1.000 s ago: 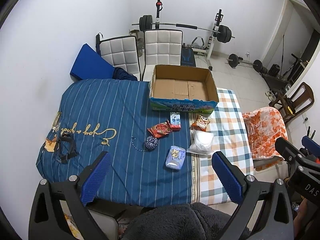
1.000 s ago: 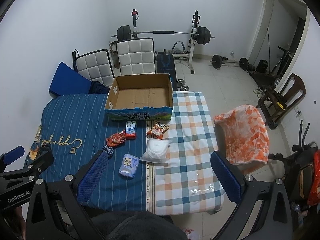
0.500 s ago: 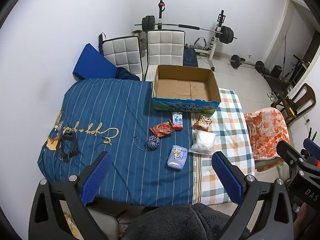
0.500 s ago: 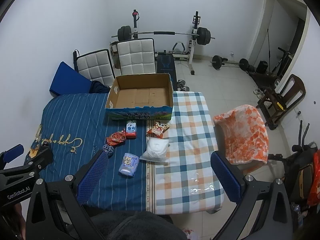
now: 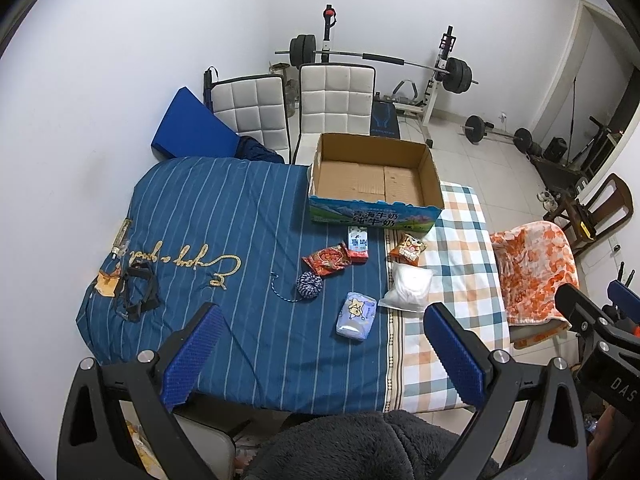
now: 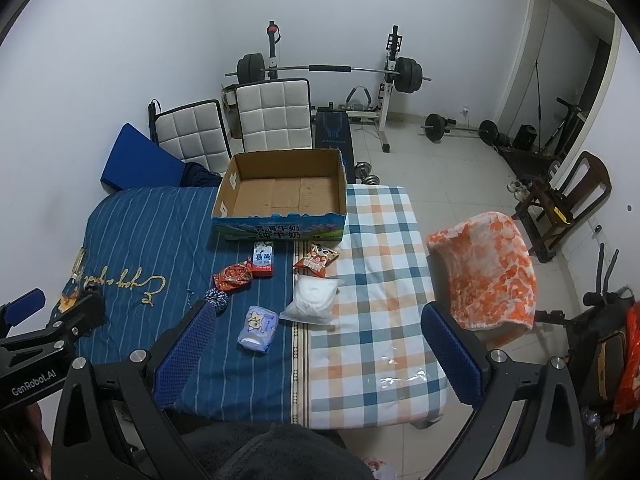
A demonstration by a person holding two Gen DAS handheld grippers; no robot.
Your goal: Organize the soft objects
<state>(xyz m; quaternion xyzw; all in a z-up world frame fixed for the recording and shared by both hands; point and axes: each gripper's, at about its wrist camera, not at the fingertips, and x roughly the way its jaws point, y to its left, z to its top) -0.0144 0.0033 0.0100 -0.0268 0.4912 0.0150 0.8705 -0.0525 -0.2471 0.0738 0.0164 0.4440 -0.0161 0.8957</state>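
Striped blue quilt (image 5: 224, 220) over the left of the bed, checked sheet (image 6: 380, 264) over the right; open cardboard box (image 5: 374, 184) at the far middle, straddling both cloths, bare inside; orange blanket (image 6: 488, 264) draped on a chair to the right, well apart from the bed; white pouch (image 5: 408, 292) on the seam between quilt and sheet, near of an orange snack bag (image 5: 408, 248); pale blue tissue pack (image 5: 356, 316) just left of the pouch and nearer; red snack bag (image 5: 326, 260) touching a small red-and-white carton (image 5: 358, 242) just near of the box; blue-white yarn ball (image 5: 309, 285) just near of the red bag; left gripper (image 5: 320, 352) wide open above the near edge, holding nothing; right gripper (image 6: 316, 356) likewise spread wide and bare.
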